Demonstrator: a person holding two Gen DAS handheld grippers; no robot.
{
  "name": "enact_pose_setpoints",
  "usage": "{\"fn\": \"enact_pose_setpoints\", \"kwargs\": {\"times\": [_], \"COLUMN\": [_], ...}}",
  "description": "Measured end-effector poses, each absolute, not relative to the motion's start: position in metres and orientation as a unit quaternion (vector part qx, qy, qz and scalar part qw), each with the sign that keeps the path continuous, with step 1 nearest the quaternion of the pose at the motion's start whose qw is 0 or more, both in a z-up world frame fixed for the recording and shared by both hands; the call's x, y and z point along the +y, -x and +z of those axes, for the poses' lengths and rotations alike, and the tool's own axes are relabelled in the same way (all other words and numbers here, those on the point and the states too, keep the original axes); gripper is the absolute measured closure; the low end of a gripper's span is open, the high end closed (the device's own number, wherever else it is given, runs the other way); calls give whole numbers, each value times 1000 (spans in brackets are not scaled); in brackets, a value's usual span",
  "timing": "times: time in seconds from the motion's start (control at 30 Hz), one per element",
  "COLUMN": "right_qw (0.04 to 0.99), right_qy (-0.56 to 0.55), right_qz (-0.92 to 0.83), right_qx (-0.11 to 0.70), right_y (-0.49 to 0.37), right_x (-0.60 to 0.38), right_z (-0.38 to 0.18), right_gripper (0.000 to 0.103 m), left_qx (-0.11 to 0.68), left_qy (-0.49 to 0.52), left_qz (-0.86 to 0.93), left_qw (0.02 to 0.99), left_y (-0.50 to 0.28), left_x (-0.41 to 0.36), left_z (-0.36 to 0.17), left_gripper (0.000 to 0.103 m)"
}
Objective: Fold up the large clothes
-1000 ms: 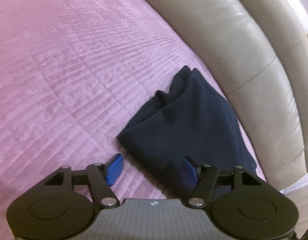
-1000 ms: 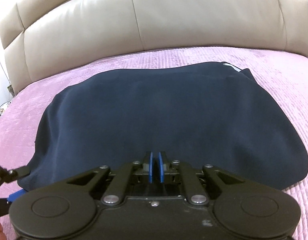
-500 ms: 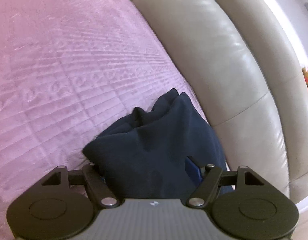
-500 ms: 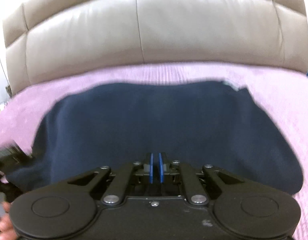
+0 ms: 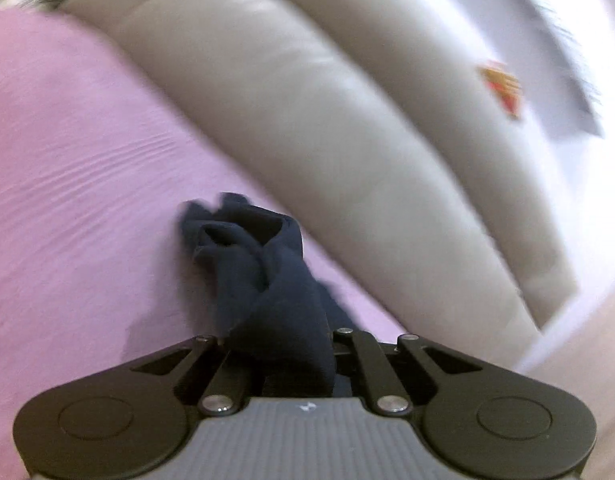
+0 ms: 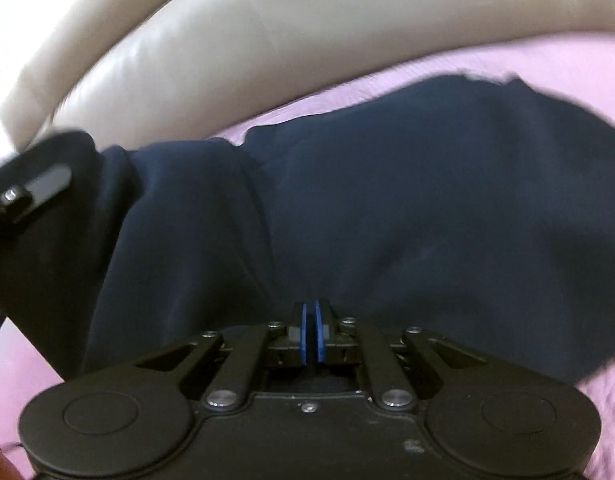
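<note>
A dark navy garment (image 6: 387, 208) lies on the pink quilted bedspread (image 5: 67, 200). My left gripper (image 5: 279, 344) is shut on a bunched corner of the navy garment (image 5: 267, 280) and holds it lifted off the bed; its pads are hidden by cloth. It also shows at the left edge of the right wrist view (image 6: 31, 188), raised with cloth hanging from it. My right gripper (image 6: 310, 320) has its blue pads (image 6: 304, 328) pressed together at the garment's near edge, apparently pinching the cloth.
A beige padded leather headboard (image 6: 227, 40) runs along the far side of the bed and fills the right of the left wrist view (image 5: 327, 120). A white wall with a small red-orange item (image 5: 501, 84) lies beyond it.
My left gripper has closed on the garment's corner and lifted it up and toward the headboard. The garment's left side has risen and folded. The right gripper stayed shut and tilted.
</note>
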State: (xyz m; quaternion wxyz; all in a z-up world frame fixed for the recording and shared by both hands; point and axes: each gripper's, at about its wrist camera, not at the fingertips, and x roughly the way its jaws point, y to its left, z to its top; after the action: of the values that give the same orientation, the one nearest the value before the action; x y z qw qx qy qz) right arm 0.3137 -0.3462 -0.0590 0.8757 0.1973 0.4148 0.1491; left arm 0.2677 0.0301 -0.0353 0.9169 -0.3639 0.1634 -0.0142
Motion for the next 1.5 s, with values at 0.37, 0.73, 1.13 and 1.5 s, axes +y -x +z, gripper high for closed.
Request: {"fn": "enact_pose_setpoints", "kwargs": {"times": [0.37,0.73,1.13,1.5], "right_qw": [858,873,812,756], "right_qy": [-354,-325,-312,-400], "right_qz": [99,31,194,256], "right_qx": [359,361,453,450], "right_y": [-311,-313,-418,-446], "right_x": [-495,-587,-548,-525], "right_z": [-26,-24,-38,-53], "right_gripper": [88,51,16,28], "left_qx": [151,278,269,275], "left_qy": [172,4,-22,19], "left_qz": [-227,-285,-284,-289], "left_qw": [947,917,920,917], "left_y": [-317,-342,-332,-324], "left_x": [-105,-233,-224,-210], "left_z": [24,-51,-52,-45], "left_gripper": [97,96,96,96]}}
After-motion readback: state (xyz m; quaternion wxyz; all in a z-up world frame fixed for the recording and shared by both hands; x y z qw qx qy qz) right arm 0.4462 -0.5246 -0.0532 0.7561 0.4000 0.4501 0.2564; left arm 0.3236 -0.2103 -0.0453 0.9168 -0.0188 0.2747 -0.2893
